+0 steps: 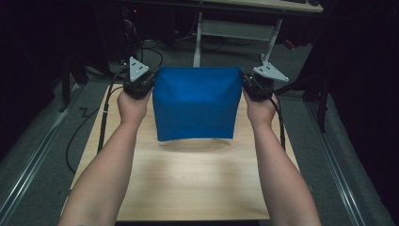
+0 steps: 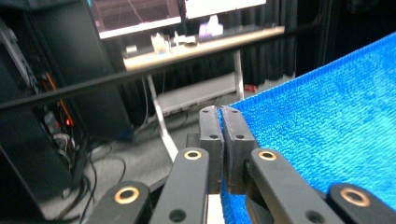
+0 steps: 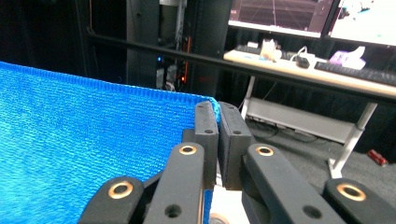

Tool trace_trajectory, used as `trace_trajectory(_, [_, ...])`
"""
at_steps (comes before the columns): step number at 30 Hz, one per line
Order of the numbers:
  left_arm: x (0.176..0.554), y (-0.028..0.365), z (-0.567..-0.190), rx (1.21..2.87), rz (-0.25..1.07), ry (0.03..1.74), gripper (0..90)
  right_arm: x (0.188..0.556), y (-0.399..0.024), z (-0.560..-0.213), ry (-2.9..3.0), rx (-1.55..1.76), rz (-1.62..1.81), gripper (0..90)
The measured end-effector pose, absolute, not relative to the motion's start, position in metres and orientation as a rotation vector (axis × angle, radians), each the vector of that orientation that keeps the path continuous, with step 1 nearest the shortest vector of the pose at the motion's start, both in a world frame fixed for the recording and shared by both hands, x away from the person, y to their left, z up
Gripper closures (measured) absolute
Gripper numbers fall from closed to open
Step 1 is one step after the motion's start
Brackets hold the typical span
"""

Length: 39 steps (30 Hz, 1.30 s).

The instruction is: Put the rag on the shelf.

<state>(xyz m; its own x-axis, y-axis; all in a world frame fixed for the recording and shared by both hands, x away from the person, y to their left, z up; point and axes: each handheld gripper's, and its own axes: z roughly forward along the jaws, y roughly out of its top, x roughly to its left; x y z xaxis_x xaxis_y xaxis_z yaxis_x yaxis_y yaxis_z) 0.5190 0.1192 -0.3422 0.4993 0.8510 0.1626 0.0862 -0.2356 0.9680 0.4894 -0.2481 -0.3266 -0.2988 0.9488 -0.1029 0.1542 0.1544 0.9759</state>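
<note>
- Left gripper (image 1: 149, 81) is clamped on the far left corner of the blue cloth (image 1: 195, 101); in the left gripper view its two black jaws are pressed together with the cloth's edge (image 2: 224, 140) pinched between them.
- Right gripper (image 1: 245, 81) is clamped the same way on the far right corner; in the right gripper view the blue hem (image 3: 215, 108) sits between its closed jaws.
- Both grippers are held up above the far part of the wooden table (image 1: 188, 188), level with each other and well apart, with the cloth's top edge stretched between them.
- From that top edge the cloth hangs down toward the near side, its lower edge clear of the table top and casting a soft shadow on the wood beneath it.
- Each hand grips its tool from the near side: left hand (image 1: 133, 107) at the left, right hand (image 1: 260, 109) at the right, with the forearms coming in from the near edge.
- A grey three-cornered plate (image 1: 137, 68) rides on top of the left gripper, and another (image 1: 270, 72) on the right one.
- Beyond the table's far edge stands a desk (image 1: 244, 5) on white legs, with lit monitors (image 3: 280, 14) seen in the gripper views.
</note>
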Motion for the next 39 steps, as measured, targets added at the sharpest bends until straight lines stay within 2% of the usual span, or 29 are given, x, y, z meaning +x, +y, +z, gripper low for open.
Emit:
trace_trajectory(3, [0.526,0.118,-0.354,1.703,0.864,0.842,88.3,0.494,-0.247,-0.334,1.644,1.095,1.203,88.3])
trace_trajectory(7, [0.532,0.117,-0.383,1.76,0.75,0.883,88.3,0.502,-0.251,-0.359,1.698,1.155,1.185,88.3])
trace_trajectory(20, [0.524,0.118,-0.446,1.823,0.575,0.944,88.3,0.499,-0.256,-0.423,1.812,1.248,1.149,88.3])
trace_trajectory(31, [0.514,0.113,-0.471,1.846,0.501,0.947,88.3,0.489,-0.243,-0.457,1.902,1.243,1.143,88.2])
trace_trajectory(39, [0.509,0.112,-0.485,1.866,0.476,0.953,88.2,0.487,-0.239,-0.466,1.928,1.243,1.14,88.0])
